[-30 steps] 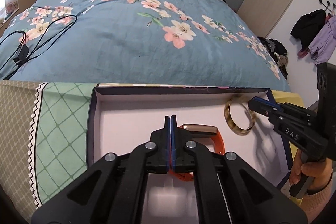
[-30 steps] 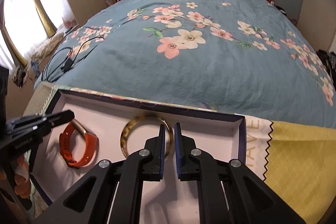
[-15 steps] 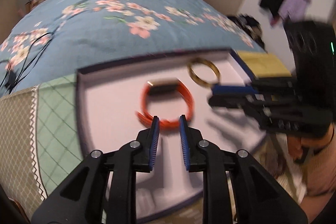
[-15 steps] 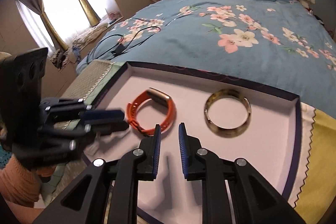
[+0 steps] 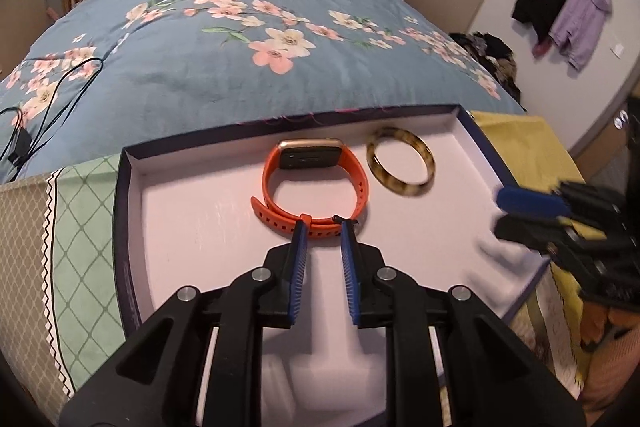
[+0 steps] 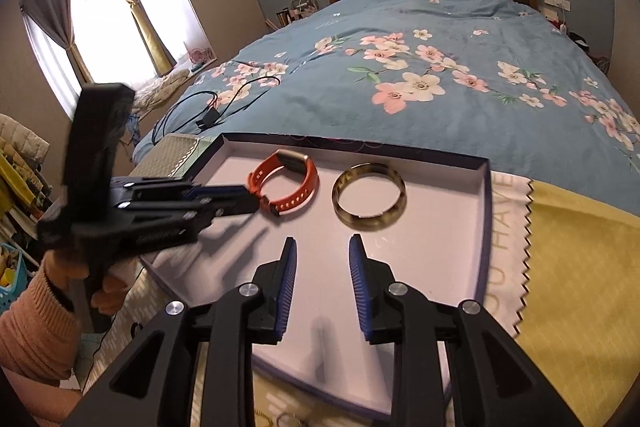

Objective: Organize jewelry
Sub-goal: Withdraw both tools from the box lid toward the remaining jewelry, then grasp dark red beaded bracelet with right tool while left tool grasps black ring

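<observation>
- The left gripper hangs low over a shallow box lid at the foot of a bed, jaws parted a little and holding nothing; they frame the buckle end of the orange smartwatch strap at frame centre, though whether a tip touches the strap cannot be told.
- In the right wrist view, the right gripper sits in the lower centre, its jaws having just been opening and now moderately apart, with only the lid's bare white floor between them.
- Both of the 2 pieces lie flat inside the lid: the smartwatch at centre, the tortoiseshell bangle just beside it toward the right, apart from it.
- In the left wrist view the bangle sits in the upper right of the lid, and the right gripper enters blurred from the right edge.
- Likely risks from here: the left jaws, so near the strap, could snag or drag the watch across the smooth floor into the bangle if lifted carelessly.
- The lid rests on soft bedding cloths, so a downward push could tip it and slide both pieces.
</observation>
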`<action>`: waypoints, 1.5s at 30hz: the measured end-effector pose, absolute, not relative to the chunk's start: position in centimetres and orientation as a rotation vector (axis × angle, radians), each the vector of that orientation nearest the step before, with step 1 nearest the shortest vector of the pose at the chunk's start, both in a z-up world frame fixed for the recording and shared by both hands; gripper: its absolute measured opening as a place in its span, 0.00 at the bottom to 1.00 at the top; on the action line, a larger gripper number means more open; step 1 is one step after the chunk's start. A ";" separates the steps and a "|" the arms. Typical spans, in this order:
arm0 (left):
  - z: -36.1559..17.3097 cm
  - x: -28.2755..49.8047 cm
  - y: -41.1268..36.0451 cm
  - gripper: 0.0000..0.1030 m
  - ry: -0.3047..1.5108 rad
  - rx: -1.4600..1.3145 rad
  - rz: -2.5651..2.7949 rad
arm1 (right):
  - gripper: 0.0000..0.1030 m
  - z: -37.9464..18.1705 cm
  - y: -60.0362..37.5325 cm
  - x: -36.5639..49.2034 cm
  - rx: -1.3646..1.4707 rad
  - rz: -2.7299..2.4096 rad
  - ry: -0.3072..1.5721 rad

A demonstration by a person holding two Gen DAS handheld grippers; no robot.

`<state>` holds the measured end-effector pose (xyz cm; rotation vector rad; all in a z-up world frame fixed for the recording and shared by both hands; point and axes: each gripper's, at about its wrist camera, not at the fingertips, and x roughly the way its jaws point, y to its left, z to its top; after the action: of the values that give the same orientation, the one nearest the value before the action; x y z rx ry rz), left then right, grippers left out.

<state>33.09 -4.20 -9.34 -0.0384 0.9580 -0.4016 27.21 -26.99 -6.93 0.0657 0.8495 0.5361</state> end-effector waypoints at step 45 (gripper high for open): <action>-9.0 10.7 -1.8 0.39 0.790 0.009 -0.564 | 0.01 -8.0 -31.3 11.5 0.038 0.536 0.793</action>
<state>10.75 -1.77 -8.95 0.0085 0.7901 -0.5643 11.50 -31.35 -8.03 0.0382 0.7933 0.5364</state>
